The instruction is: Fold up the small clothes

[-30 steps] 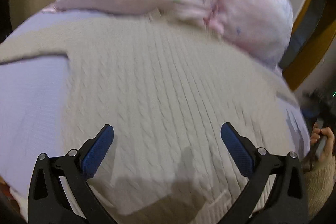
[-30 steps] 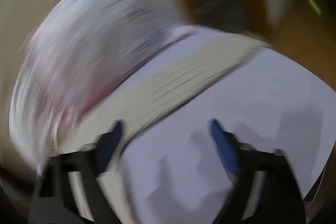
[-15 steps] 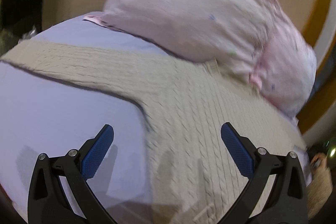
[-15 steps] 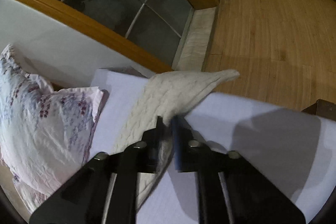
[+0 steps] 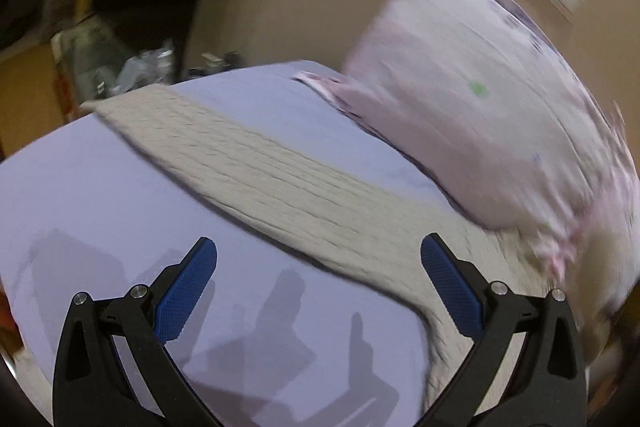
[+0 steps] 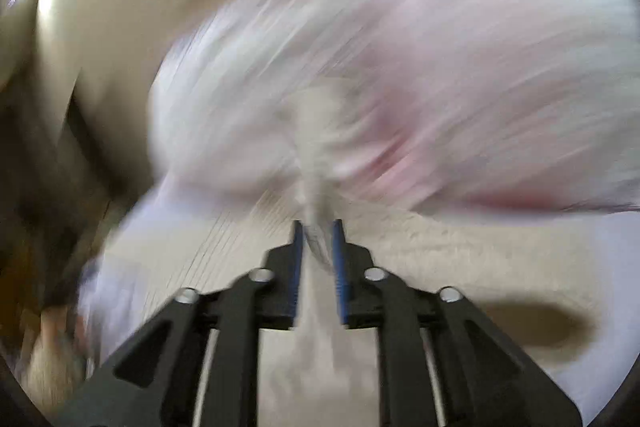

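Observation:
A cream cable-knit sweater lies on the pale lilac bed sheet, one sleeve stretched toward the far left. My left gripper is open and empty, hovering above the sheet just below that sleeve. In the blurred right wrist view my right gripper is shut on a fold of the cream sweater, which runs up between the blue pads, with more of the knit spread below.
A pink-white floral pillow leans on the beige headboard at the right, over the sweater's top; it fills the right wrist view. Clutter and a dark gap lie past the bed's far left edge.
My left gripper swung left from the sweater body to the sleeve and bare sheet. My right gripper closed on the other sleeve and has swung with it toward the pillow.

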### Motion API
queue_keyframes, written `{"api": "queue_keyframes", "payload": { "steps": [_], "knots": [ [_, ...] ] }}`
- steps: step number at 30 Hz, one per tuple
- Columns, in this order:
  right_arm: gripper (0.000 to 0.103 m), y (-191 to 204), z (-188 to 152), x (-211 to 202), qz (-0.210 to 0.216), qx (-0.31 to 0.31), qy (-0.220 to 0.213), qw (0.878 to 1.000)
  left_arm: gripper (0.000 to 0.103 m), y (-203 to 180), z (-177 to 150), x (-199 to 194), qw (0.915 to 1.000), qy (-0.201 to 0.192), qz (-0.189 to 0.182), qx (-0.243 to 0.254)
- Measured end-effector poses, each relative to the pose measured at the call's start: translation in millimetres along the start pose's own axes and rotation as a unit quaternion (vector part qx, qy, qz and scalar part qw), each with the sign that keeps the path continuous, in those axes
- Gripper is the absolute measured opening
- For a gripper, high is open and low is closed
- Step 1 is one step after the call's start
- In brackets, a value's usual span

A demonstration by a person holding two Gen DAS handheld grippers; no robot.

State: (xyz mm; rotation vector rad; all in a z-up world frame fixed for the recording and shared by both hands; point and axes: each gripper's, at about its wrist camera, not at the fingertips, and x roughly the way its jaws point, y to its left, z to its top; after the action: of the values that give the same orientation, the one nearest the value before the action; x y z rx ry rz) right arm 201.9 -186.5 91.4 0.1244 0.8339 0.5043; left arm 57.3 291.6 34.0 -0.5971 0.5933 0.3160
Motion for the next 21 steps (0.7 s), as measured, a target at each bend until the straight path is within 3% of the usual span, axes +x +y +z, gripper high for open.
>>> {"api": "queue_keyframes", "payload": {
  "steps": [2,5,6,8,10,14,17,19,21],
  "knots": [
    [0.034,17,-11,16,-0.003,-0.023,0.013,1.000,0.093,20,8,4,0.9992,0.001,-0.002,-0.041],
    [0.064,-4,-10,-6,-0.022,0.012,-0.029,0.999,0.080,48,20,15,0.9958,0.008,0.003,-0.091],
    [0.067,-15,-9,-16,-0.026,0.029,-0.040,0.998,0.076,60,26,21,0.9942,0.013,0.012,-0.106],
    [0.067,-37,-8,-33,-0.042,0.052,-0.051,0.996,0.071,76,35,29,0.9906,0.018,0.017,-0.135],
    [0.070,-51,-12,-45,-0.065,0.067,-0.062,0.994,0.062,93,45,35,0.9852,0.013,0.009,-0.171],
    [0.073,-79,-18,-70,-0.103,0.093,-0.079,0.987,0.053,122,65,48,0.9714,0.007,-0.012,-0.237],
    [0.074,-92,-22,-87,-0.107,0.114,-0.096,0.983,0.037,134,75,55,0.9649,0.010,-0.008,-0.262],
    [0.075,-95,-26,-95,-0.108,0.117,-0.105,0.982,0.009,136,80,61,0.9658,0.025,0.018,-0.258],
    [0.077,-96,-31,-101,-0.111,0.113,-0.107,0.982,0.007,120,87,57,0.9713,0.027,0.022,-0.235]
  ]
}}
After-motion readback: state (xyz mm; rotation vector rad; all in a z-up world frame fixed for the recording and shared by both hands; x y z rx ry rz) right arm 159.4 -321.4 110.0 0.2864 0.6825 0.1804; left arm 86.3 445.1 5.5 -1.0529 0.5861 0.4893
